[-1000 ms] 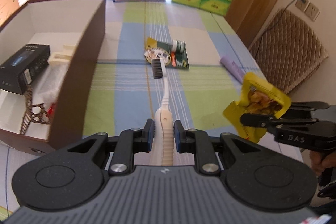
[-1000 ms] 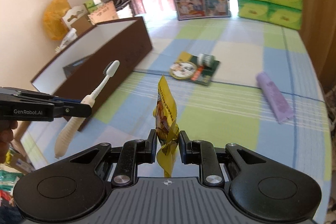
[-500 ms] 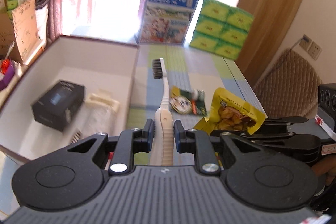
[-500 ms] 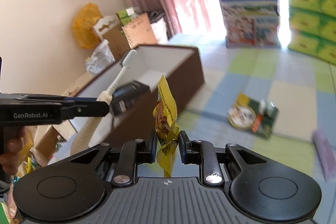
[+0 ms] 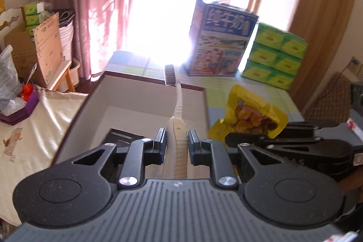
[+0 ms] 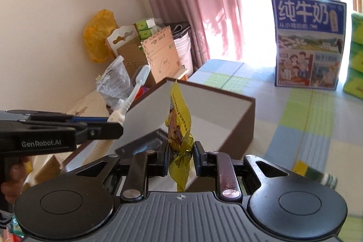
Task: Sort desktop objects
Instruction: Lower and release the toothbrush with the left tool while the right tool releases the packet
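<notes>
My left gripper (image 5: 177, 142) is shut on a white toothbrush (image 5: 178, 106) with its dark bristle head pointing forward, held above the open brown box (image 5: 145, 92). It also shows in the right wrist view (image 6: 133, 92), left of the box (image 6: 240, 119). My right gripper (image 6: 180, 151) is shut on a yellow snack packet (image 6: 179, 117), over the box's near right part. The packet (image 5: 254, 115) also shows in the left wrist view, just right of the box wall. A black case (image 5: 124, 136) lies inside the box.
A milk carton box (image 6: 308, 42) and green tissue packs (image 5: 274, 56) stand at the table's far end. A green item (image 6: 317, 174) lies on the checked cloth at right. Cardboard, bags and a bed (image 5: 34, 124) lie left of the table.
Both grippers have moved left and up with their loads, from over the table to over the box. The cameras now look more toward the window.
</notes>
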`<state>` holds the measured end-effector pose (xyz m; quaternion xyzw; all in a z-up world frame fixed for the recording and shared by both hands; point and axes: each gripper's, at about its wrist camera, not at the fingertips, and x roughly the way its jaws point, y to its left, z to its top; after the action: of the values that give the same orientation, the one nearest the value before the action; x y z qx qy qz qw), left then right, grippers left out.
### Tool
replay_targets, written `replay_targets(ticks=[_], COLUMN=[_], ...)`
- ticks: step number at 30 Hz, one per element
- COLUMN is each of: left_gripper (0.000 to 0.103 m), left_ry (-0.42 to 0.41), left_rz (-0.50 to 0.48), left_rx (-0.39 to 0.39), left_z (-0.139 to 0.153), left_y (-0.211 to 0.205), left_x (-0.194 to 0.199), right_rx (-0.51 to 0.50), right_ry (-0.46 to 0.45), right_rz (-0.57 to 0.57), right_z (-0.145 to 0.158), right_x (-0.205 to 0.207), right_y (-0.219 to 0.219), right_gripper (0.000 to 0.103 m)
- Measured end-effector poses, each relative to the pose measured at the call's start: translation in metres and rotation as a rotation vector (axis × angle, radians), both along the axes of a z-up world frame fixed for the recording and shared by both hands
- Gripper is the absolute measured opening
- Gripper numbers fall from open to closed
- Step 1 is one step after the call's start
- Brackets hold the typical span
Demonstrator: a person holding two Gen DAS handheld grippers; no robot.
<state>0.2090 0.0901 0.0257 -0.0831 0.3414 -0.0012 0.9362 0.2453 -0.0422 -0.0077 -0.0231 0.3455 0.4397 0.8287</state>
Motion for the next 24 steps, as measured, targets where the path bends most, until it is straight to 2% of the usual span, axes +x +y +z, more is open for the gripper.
replay_targets(ticks=[5,11,18,24], left_gripper=[0.016,0.016,0.016,0.016], left_ry=[0.046,0.139,0.267,0.351], left_rz=[0.002,-0.028,-0.011,0.007], left_rx=[-0.007,-0.007,-0.061,-0.031], left_z=[-0.012,-0.031,-0.063,-0.085], left_y=[0.027,0.048,0.069,0.077], left_x=[0.030,0.069,0.110,0.138], right_rx=[-0.033,-0.090,-0.176,-0.263], right_ry=[-0.009,-0.012,-0.010,-0.037], right_rz=[-0.005,0.002,0.021,0.045], right_z=[-0.009,-0.031,-0.056,-0.071], right_x=[0.017,0.038,0.062,0.069], right_y=[0.028,0.057,0.075,0.089], right_gripper=[0.018,0.018,0.018,0.018])
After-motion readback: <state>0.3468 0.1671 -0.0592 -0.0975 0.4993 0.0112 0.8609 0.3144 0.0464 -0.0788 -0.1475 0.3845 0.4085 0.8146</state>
